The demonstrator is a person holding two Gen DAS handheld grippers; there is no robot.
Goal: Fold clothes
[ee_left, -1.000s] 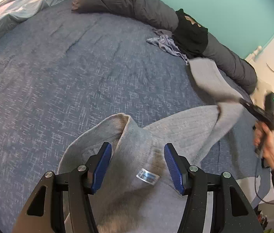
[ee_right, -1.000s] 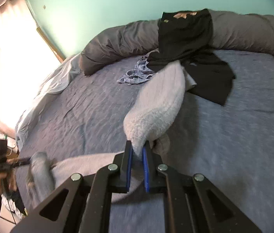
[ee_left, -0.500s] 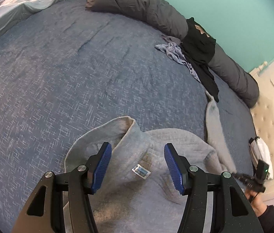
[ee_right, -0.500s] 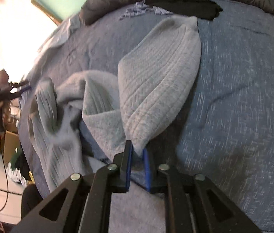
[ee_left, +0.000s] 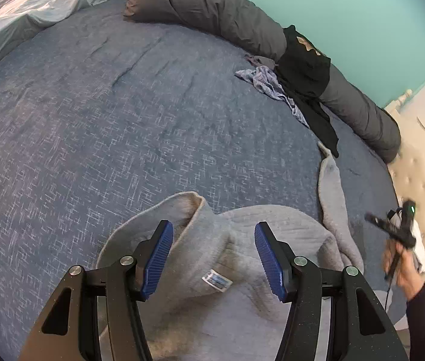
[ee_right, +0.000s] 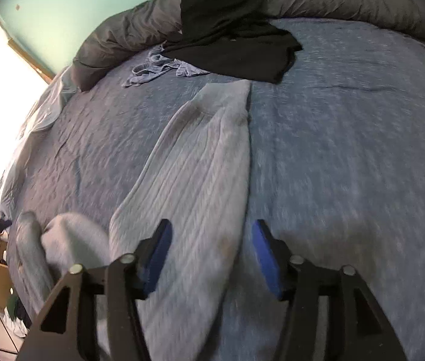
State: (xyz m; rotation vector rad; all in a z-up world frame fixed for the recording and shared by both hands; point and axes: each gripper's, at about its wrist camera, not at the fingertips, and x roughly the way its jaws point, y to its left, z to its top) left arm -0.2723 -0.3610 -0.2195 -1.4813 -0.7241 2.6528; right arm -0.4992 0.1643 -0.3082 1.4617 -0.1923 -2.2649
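- Grey sweatshirt point(ee_left: 212, 273) lies on the blue bed cover point(ee_left: 98, 126), low in the left wrist frame; neck opening and its label point(ee_left: 216, 281) face up between the blue pads.
- Left gripper point(ee_left: 211, 261): jaws spread wide, grasping nothing, standing over the collar.
- Right gripper point(ee_right: 209, 258): jaws likewise released; a sleeve point(ee_right: 203, 162) runs from between them up toward centre frame, laid out long and fairly flat (picture is blurred, so fine creases cannot be read).
- Body of the garment is bunched at lower left of the right wrist frame; not yet a neat fold by the look of it.
- Judgement, step in hand: squaring the garment for a fold. To do it well, take the fabric at seam or cuff edge, not mid-panel, and keep collar and sleeve lines straight so layers stack evenly.
- Open room: wide bare cover across left and centre of the left wrist frame.
- Edges: dark bolster point(ee_left: 218, 18) along the top; black garment point(ee_right: 230, 36) and a crumpled blue cloth point(ee_right: 155, 67) near the sleeve's far end, close enough to snag.
- Bed edge lies at lower left of the right wrist frame.
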